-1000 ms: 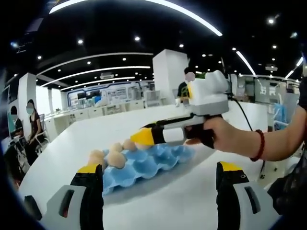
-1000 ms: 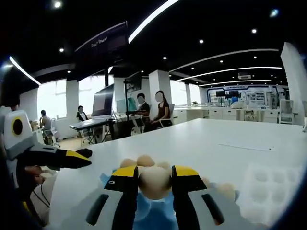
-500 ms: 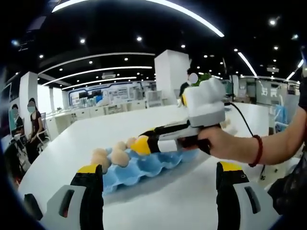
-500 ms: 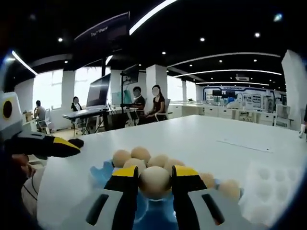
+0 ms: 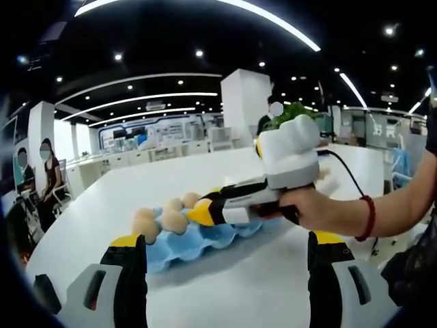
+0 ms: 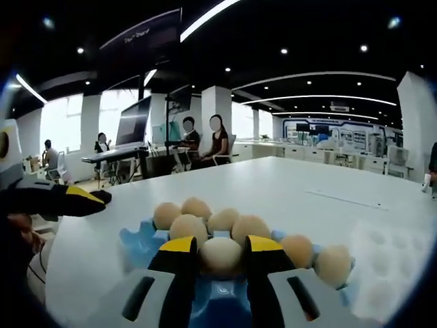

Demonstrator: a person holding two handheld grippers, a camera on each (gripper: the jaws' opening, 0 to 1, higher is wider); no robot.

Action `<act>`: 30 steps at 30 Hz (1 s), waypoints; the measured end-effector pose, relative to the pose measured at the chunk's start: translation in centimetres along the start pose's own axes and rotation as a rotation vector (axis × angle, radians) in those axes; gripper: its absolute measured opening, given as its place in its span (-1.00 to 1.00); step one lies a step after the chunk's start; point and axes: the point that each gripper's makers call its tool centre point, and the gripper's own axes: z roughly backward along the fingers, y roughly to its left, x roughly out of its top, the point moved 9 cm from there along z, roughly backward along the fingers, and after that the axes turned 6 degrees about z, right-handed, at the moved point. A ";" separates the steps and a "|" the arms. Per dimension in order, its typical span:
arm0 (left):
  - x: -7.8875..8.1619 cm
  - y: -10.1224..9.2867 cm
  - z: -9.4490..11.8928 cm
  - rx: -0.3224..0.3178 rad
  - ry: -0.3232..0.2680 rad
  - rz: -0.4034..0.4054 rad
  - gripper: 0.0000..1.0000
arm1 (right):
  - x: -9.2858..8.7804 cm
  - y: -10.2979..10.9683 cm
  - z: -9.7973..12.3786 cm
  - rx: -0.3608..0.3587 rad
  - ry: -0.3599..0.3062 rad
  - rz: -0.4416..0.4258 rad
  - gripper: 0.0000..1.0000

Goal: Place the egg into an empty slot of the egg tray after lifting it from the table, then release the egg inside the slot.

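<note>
In the right gripper view my right gripper (image 6: 220, 247) is shut on a tan egg (image 6: 221, 256) just over the near part of the blue egg tray (image 6: 140, 240). Several eggs (image 6: 189, 226) sit in the tray's far slots. In the left gripper view the blue tray (image 5: 205, 239) lies on the white table with eggs (image 5: 173, 221) at its left end. The right gripper (image 5: 199, 212), held by a hand, points down at the tray's middle there. My left gripper (image 5: 222, 242) stands open near the table's front, with nothing between its jaws.
A white egg tray (image 6: 389, 263) lies to the right of the blue one in the right gripper view. The left gripper (image 6: 75, 201) enters that view from the left. People sit at desks (image 6: 198, 140) far behind the long white table (image 5: 225, 294).
The right gripper has come lower and closer over the blue tray with the egg in it. The left gripper has stayed in place.
</note>
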 end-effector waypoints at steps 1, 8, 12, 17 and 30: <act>0.0 -0.1 0.0 0.001 -0.003 0.002 1.00 | 0.0 -0.1 0.0 0.000 0.003 -0.009 -0.42; 0.0 -0.1 -0.3 -0.004 -0.002 0.002 1.00 | -0.1 -0.2 0.0 0.015 0.010 -0.018 -0.37; 0.1 0.0 -0.2 -0.009 -0.011 -0.003 1.00 | 0.0 0.2 0.2 0.003 0.002 0.026 -0.24; 0.0 0.2 0.0 0.001 -0.007 0.001 1.00 | 0.4 0.1 0.5 -0.002 -0.055 -0.012 0.02; 0.4 0.3 -0.1 -0.011 -0.015 -0.008 1.00 | 1.2 -0.8 2.4 -0.056 -0.131 -0.027 0.57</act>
